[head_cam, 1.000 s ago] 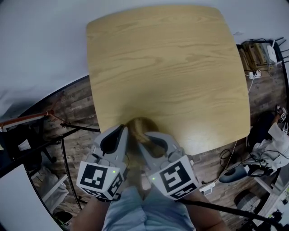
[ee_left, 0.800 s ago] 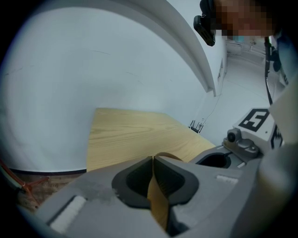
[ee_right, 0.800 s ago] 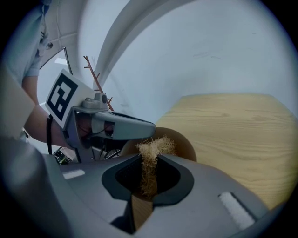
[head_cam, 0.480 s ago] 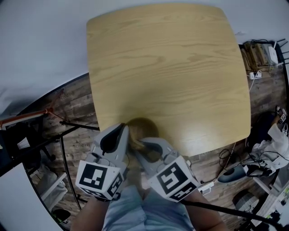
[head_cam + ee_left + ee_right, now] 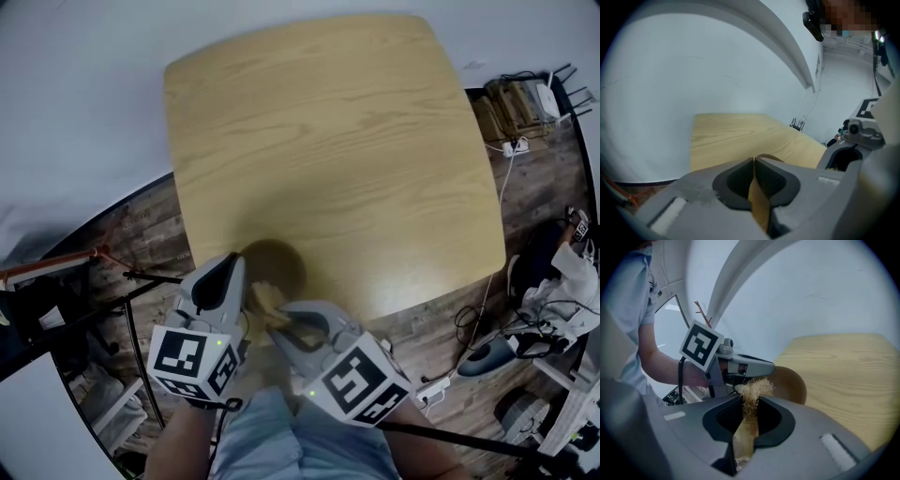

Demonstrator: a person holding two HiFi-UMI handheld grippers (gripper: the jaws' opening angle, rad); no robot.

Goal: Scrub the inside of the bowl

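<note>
At the lower left of the head view, the left gripper point(image 5: 753, 163) has its jaws pressed together on the thin wall of the round brown wooden bowl point(image 5: 275, 263). The bowl sits close to the table's near edge, lower centre-left of that frame. Just right of it, the right gripper point(image 5: 749, 405) pinches a tan, frayed fibre scrubber point(image 5: 753, 389), whose tuft pokes past the tips toward the bowl's mouth. Whether the tuft touches the wood cannot be told.

The likeliest trouble is the bowl twisting out of that narrow pinch. Only a sliver of wall is held, so a hard sideways scrub would lever against it. The bowl is also near the table's edge, so a slip could send it off toward the person's lap. The two grippers work very close together and could knock each other. The scrubber is gripped by a slim strip, so dragging it against the grain may pull it loose or shed fibres.

The pale oak-grain square table point(image 5: 337, 141) looks smooth and would probably do little to stop a sliding bowl. Black stand legs point(image 5: 141, 309) cross the dark plank floor point(image 5: 150, 220) at lower left. A white wall point(image 5: 75, 94) fills the upper left. Tangled cables point(image 5: 478, 328) and a white power strip point(image 5: 514, 147) lie at the right.
</note>
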